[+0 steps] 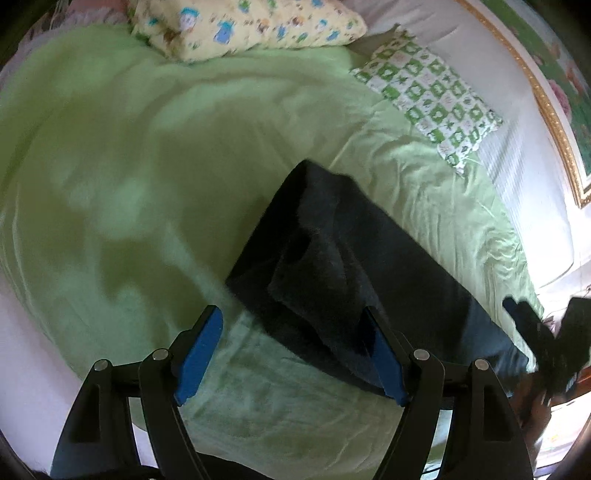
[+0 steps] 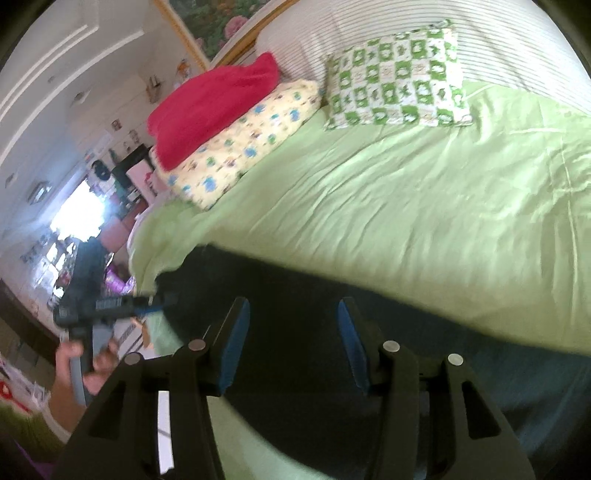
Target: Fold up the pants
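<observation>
Dark navy pants (image 1: 343,266) lie on a light green bedspread (image 1: 147,166), with one part folded over on top. My left gripper (image 1: 291,325) is open, its blue pads wide apart just above the pants' near left edge, holding nothing. In the right wrist view the pants (image 2: 295,295) lie as a dark band across the bed below my right gripper (image 2: 291,317), which is open and empty. The left gripper also shows in the right wrist view (image 2: 110,306), held by a hand at the pants' far end. The right gripper shows dimly at the edge of the left wrist view (image 1: 543,332).
A yellow cartoon-print pillow (image 1: 243,26) and a green-and-white checked pillow (image 1: 432,96) lie at the head of the bed. A red blanket (image 2: 214,107) sits on the yellow pillow (image 2: 243,144). A white headboard (image 2: 369,26) and a framed picture (image 1: 554,110) stand behind.
</observation>
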Action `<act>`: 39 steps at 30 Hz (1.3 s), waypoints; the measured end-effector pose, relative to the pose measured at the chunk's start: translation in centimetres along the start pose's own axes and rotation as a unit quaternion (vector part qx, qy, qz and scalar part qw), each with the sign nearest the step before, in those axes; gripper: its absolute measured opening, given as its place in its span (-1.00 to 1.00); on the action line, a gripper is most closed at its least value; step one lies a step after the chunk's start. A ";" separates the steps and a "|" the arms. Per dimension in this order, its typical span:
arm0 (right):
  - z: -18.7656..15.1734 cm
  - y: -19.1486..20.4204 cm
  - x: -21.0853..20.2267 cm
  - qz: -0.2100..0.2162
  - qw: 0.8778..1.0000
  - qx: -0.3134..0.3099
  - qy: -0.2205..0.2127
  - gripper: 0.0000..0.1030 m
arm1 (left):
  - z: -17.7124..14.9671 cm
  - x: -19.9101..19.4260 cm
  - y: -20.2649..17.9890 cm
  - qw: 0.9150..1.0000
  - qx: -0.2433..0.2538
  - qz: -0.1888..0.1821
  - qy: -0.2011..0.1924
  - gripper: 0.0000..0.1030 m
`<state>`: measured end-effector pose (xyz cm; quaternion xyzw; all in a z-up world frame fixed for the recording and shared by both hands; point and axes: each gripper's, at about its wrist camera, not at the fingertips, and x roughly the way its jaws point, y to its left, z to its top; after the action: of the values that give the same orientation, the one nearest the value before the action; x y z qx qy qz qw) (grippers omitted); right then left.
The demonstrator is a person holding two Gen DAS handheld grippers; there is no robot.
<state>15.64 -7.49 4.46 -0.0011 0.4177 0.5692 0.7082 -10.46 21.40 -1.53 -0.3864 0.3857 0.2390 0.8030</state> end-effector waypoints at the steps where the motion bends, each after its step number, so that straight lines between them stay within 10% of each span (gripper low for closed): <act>1: 0.5 -0.7 0.2 -0.001 1.000 0.009 0.003 0.00 | -0.1 0.2 0.2 1.000 -0.002 -0.002 0.002 0.50; 6: 3.1 -5.3 3.2 0.009 0.996 0.072 0.054 0.00 | -0.6 0.4 0.3 1.000 0.000 -0.008 0.000 0.50; 17: 1.5 -4.0 8.9 0.007 0.980 -0.027 0.197 -0.02 | -0.1 1.9 -1.1 0.999 0.027 -0.026 -0.008 0.42; 24: 2.3 -6.8 7.8 0.109 0.973 0.091 0.182 0.03 | 0.5 2.3 -1.2 0.999 0.030 -0.043 -0.013 0.42; 31: 2.2 -7.9 9.7 0.070 0.969 0.065 0.228 -0.27 | 0.3 2.3 -0.7 0.998 0.029 -0.057 -0.018 0.35; 36: 2.0 -5.1 10.2 0.033 0.974 0.005 0.225 -0.64 | 0.4 2.9 -1.7 0.997 0.047 -0.063 -0.016 -0.56; 39: 2.3 -2.9 8.1 -0.013 0.981 -0.050 0.185 -0.79 | 0.9 0.5 -2.9 0.994 0.074 -0.072 -0.043 -0.60</act>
<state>19.40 -0.86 -0.23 -0.1474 0.5125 0.5700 0.6251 -7.79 20.52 -0.34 -0.3420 0.3384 0.1674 0.8605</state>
